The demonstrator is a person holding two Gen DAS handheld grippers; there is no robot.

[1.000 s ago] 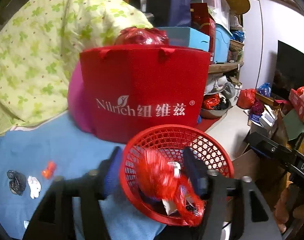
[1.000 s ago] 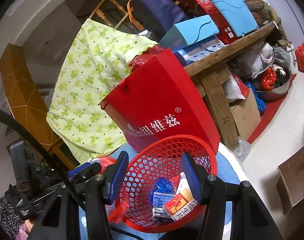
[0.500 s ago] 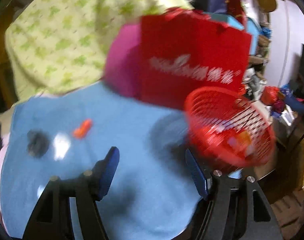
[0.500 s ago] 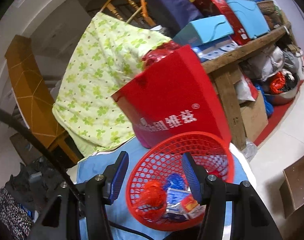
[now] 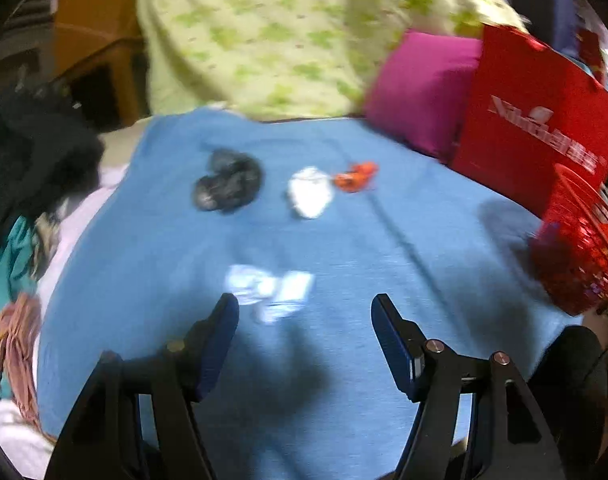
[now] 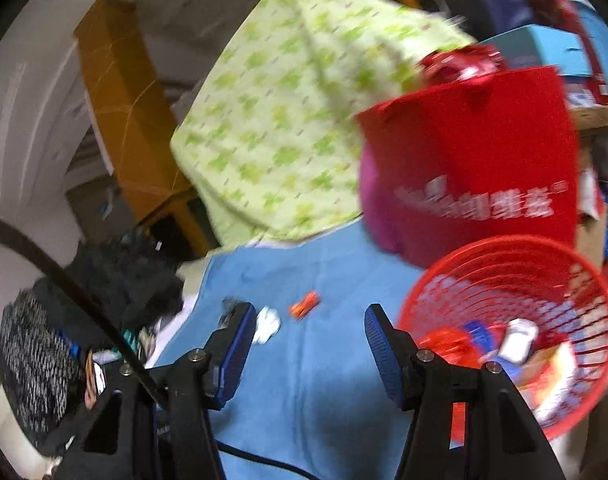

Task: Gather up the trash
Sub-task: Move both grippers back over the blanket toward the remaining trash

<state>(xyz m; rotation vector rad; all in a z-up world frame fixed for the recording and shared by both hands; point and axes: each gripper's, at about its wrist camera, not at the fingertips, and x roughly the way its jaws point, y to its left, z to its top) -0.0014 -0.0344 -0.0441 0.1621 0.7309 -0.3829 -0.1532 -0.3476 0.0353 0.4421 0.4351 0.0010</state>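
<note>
Pale wrapper (image 5: 269,292) lies flat on the blue cloth (image 5: 344,240), just ahead of my left gripper (image 5: 304,308), whose jaws stand wide and hold nothing. Beyond it sit a white scrap (image 5: 310,192), an orange scrap (image 5: 356,176) and a dark wad (image 5: 227,186). The red basket (image 6: 512,320) (already holding litter) stands at the cloth's right edge. My right gripper (image 6: 308,320) is likewise wide and empty. Risks, as I judge them: pinching cloth along with the thin wrapper, or knocking the basket off its edge.
</note>
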